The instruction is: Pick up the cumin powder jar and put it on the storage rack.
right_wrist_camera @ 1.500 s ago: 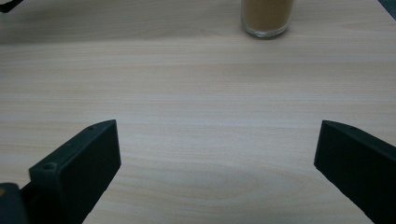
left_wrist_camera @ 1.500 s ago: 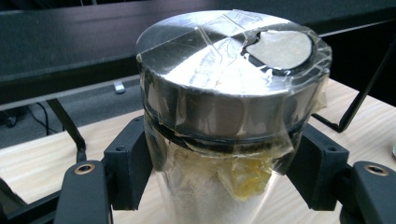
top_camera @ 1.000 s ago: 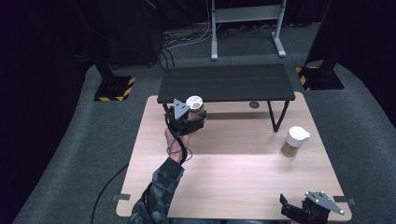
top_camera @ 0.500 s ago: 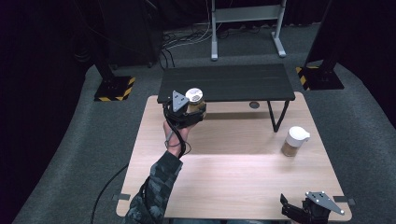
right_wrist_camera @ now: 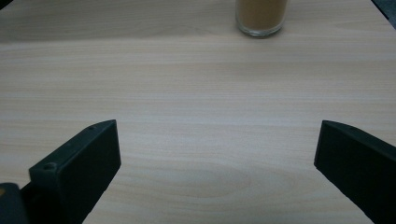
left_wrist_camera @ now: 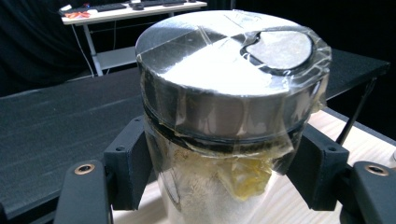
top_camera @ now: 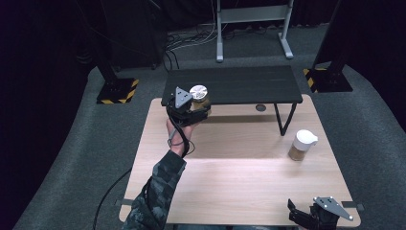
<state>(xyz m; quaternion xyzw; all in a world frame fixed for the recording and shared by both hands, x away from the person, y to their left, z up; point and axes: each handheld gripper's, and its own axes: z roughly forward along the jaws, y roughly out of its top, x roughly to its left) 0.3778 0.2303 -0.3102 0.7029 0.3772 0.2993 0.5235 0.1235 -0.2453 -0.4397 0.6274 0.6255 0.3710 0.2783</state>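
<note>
Jar right of black shelf

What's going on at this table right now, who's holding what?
A person is working at a wooden table with a claw in each hand. The left claw is shut on a jar with a metal lid taped over with clear film, held near the black shelf at the table's far edge. The right claw hangs open and empty over the near right corner. A second jar with a white lid, filled with brown powder, stands on the right side.

silver-lidded jar, clamped between black jaws
</note>
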